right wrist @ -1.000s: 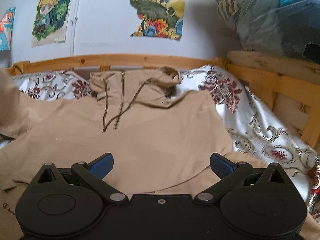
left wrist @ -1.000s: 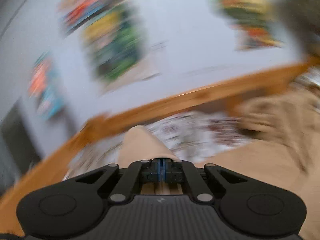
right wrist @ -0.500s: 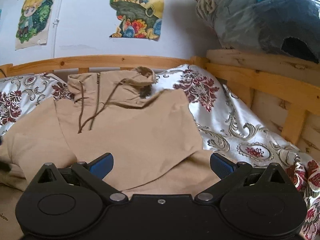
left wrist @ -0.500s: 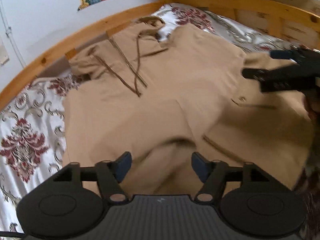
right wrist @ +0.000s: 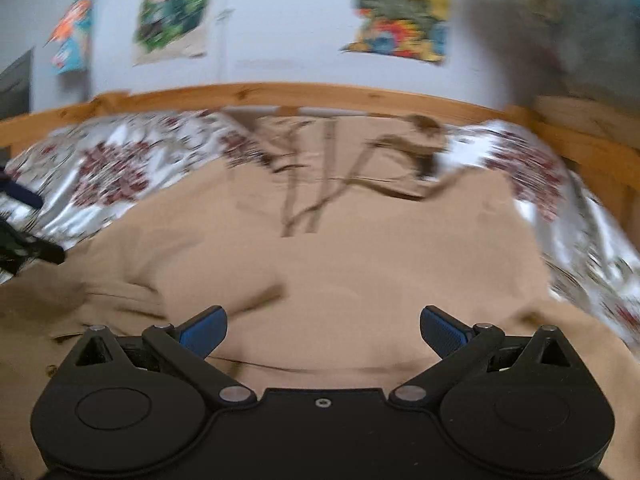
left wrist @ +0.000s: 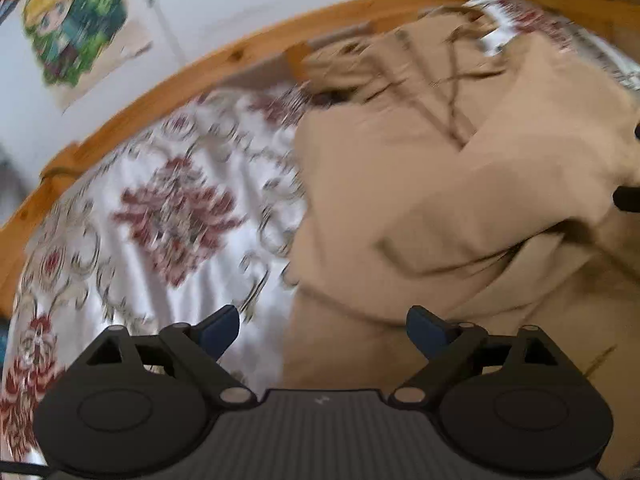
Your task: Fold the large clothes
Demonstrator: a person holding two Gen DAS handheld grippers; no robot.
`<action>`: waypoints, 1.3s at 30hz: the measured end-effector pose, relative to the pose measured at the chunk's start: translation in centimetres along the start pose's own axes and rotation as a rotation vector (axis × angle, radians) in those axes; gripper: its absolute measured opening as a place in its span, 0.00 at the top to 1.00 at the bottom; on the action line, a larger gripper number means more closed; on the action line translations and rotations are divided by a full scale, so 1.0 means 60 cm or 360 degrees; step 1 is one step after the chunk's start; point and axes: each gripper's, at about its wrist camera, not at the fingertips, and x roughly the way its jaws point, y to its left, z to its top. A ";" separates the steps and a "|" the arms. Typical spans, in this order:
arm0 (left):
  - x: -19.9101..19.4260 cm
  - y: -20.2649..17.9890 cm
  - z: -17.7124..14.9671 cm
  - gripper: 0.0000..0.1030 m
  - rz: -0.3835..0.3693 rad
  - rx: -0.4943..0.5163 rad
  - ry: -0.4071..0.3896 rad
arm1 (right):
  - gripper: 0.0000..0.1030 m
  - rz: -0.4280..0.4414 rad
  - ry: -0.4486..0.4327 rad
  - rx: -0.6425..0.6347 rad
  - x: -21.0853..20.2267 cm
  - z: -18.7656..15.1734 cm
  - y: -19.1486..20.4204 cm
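A tan hoodie (right wrist: 360, 248) with dark drawstrings lies spread on the flowered bedsheet (right wrist: 108, 172), its left sleeve folded across the body (left wrist: 460, 208). My left gripper (left wrist: 322, 330) hovers over the hoodie's left edge where it meets the sheet; its jaws are opening and nothing is pinched between the blue pads. My right gripper (right wrist: 322, 334) stands open just above the hoodie's lower part, empty. The left gripper's dark fingers (right wrist: 28, 248) show at the left edge of the right wrist view. Both views are blurred.
A wooden bed rail (right wrist: 320, 98) runs along the far side and the right (right wrist: 592, 152). Cartoon posters (right wrist: 396, 12) hang on the white wall behind. A bulky bagged bundle (right wrist: 560, 32) sits at the upper right.
The left gripper was shut on a fold of tan cloth, then let it go, opened wide and sank toward the hoodie's left edge. The right gripper stayed open and shifted sideways.
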 end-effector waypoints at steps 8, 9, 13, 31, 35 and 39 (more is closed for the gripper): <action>0.008 0.050 -0.033 0.04 0.0030 -0.0212 0.0059 | 0.01 0.0247 0.0184 -0.0388 0.100 0.079 0.140; 0.004 0.054 -0.037 0.03 0.0025 -0.0228 0.0050 | 0.01 0.0231 0.0220 -0.0440 0.113 0.081 0.154; -0.001 0.053 -0.042 0.03 -0.0017 -0.0203 0.0034 | 0.52 0.0208 0.0246 -0.0484 0.142 0.086 0.169; -0.020 0.004 0.001 0.03 -0.0082 -0.0245 -0.0099 | 0.18 -0.0313 0.0055 0.0222 -0.216 -0.005 -0.089; -0.013 -0.002 0.016 0.03 -0.0063 -0.0207 -0.0091 | 0.18 -0.0313 0.0113 0.0383 -0.203 -0.028 -0.105; 0.002 -0.003 0.039 0.03 -0.0093 -0.0239 -0.0087 | 0.18 -0.0233 0.0136 0.0442 -0.129 -0.011 -0.119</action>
